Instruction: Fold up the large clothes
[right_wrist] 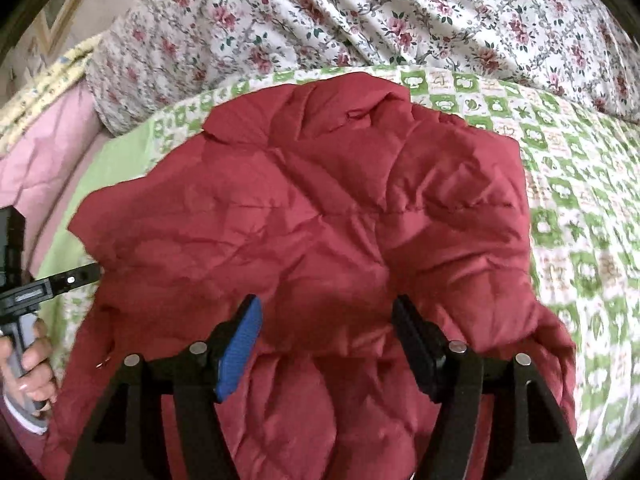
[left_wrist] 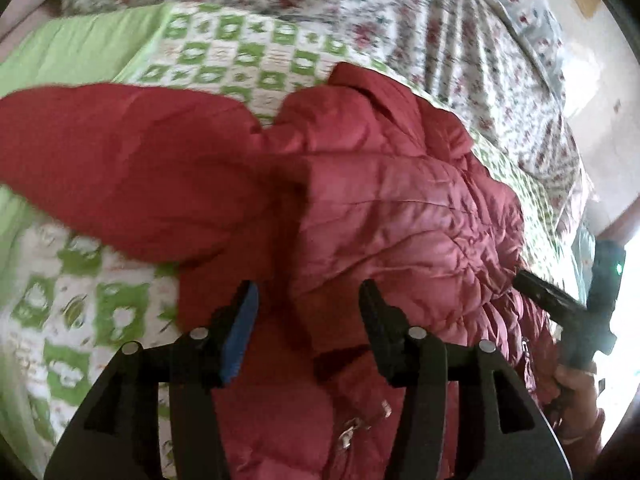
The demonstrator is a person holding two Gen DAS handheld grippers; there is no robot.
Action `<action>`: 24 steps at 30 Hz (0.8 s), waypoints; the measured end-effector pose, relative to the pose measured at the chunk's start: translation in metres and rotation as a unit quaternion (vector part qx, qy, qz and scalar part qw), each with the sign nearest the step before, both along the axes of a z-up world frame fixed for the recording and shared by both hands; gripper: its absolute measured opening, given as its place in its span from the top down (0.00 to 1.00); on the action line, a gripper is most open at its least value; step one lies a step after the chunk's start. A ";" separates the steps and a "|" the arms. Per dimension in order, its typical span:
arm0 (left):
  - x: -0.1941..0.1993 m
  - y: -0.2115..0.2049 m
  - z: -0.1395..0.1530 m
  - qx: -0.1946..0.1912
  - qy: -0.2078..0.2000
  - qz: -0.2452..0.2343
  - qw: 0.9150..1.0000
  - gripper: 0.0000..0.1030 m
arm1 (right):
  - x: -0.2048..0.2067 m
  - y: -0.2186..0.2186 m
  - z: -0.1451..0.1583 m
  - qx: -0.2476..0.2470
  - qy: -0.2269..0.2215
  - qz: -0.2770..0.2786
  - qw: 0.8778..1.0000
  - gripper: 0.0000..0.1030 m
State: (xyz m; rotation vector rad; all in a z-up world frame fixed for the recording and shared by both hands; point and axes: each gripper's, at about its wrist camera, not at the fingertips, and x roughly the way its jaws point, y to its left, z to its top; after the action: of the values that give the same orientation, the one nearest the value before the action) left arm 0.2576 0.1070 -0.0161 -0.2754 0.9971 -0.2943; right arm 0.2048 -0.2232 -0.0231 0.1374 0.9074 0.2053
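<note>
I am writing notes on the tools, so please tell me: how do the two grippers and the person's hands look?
Both the left gripper and the right gripper are black plastic with silver round pins at the joints. Each has one finger with a blue ribbed pad and one with a black pad. A green light glows on the right one. The left hand is bare, on a grey handle.

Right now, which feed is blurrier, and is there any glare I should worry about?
Left wrist view: motion blur smears the red jacket sleeve and green quilt; window glare blows out the right edge. Right wrist view: sharper, evenly lit, only slight softness near the right gripper.
</note>
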 end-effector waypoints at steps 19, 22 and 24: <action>0.008 0.107 -0.019 -0.038 0.021 0.144 0.989 0.50 | -0.049 0.008 0.014 0.045 0.003 0.026 0.999 0.30; 0.014 0.126 -0.020 -0.039 0.021 0.167 0.985 0.50 | -0.056 0.012 0.016 0.047 0.002 0.035 0.998 0.30; 0.022 0.145 -0.019 -0.038 0.019 0.190 0.981 0.50 | -0.059 0.014 0.016 0.049 0.005 0.041 0.998 0.30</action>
State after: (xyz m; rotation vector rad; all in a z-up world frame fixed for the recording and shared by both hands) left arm 0.2791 0.2516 -0.0355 -0.5335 0.9501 0.0219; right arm 0.1455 -0.2090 -0.0071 0.1918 0.9131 0.3261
